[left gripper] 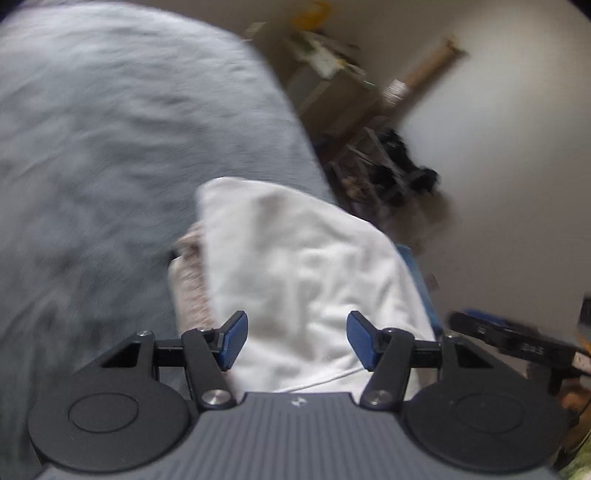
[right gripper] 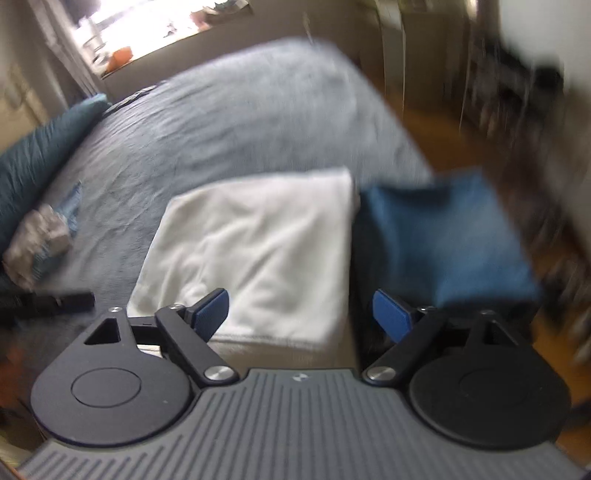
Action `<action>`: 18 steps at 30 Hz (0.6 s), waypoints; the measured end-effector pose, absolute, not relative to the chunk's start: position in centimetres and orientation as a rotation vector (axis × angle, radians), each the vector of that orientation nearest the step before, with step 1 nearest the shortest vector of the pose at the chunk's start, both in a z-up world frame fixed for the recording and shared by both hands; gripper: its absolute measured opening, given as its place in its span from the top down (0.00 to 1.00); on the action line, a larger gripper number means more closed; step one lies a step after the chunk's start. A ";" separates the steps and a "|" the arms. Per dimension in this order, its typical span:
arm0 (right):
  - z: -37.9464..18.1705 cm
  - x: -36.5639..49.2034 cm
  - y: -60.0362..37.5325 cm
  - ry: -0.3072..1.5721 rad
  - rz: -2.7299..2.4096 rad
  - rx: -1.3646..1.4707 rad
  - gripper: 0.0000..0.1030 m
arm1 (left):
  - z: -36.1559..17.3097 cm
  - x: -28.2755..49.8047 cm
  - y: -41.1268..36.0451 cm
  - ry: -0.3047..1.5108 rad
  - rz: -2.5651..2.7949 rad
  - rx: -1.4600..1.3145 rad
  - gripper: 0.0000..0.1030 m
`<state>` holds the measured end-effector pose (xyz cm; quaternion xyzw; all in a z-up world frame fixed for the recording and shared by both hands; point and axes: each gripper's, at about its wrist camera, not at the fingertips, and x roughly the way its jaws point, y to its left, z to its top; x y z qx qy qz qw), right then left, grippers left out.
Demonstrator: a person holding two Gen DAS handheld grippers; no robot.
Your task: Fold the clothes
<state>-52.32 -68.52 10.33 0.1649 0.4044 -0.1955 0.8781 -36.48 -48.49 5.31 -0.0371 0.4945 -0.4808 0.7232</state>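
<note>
A folded white garment [right gripper: 255,254] lies flat near the edge of a bed covered by a grey-blue blanket [right gripper: 229,122], its stitched hem facing the near side. Just beside it, on its right in the right wrist view, sits a folded blue garment [right gripper: 443,243], the two touching or nearly so along one edge. In the left wrist view the white garment [left gripper: 295,273] rests partly on a pale patterned fabric [left gripper: 190,273] that shows along its left side, with a sliver of the blue piece at its right.

The left claw [left gripper: 297,339] hangs above the white garment with its jaws moderately apart and nothing between its blue pads [left gripper: 232,339]. The right claw [right gripper: 301,314] is poised over the gap between the white and blue garments, jaws wide, nothing gripped.

Farther off on the blanket, a crumpled heap of light and blue clothing [right gripper: 40,236] lies beside a dark teal pillow [right gripper: 37,155]. A bright window [right gripper: 147,29] stands behind the bed, and wooden floor [right gripper: 436,147] shows past its corner. Both views are blurred.
</note>
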 end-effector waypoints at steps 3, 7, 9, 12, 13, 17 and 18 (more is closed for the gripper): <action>8.6 -51.6 -66.3 0.885 -0.364 0.262 0.45 | 4.0 -38.7 -51.9 1.098 -1.162 0.093 0.42; 5.0 -54.1 -66.5 0.961 -0.380 0.274 0.51 | 0.7 -39.1 -51.3 1.202 -1.125 0.130 0.46; 5.2 -56.0 -67.3 0.971 -0.426 0.331 0.56 | 1.3 -38.9 -50.6 1.198 -1.108 0.111 0.44; 7.7 -57.9 -66.8 0.883 -0.427 0.313 0.60 | 2.7 -39.3 -50.4 1.160 -1.104 0.109 0.40; 8.3 -58.1 -66.4 0.852 -0.399 0.309 0.60 | 2.6 -39.8 -50.7 1.159 -1.099 0.142 0.40; 6.6 -56.2 -65.2 0.941 -0.318 0.246 0.61 | 2.2 -42.0 -52.1 1.147 -1.046 0.290 0.40; 5.5 -55.7 -65.1 1.002 -0.314 0.224 0.62 | 2.7 -42.3 -52.2 1.140 -1.033 0.301 0.43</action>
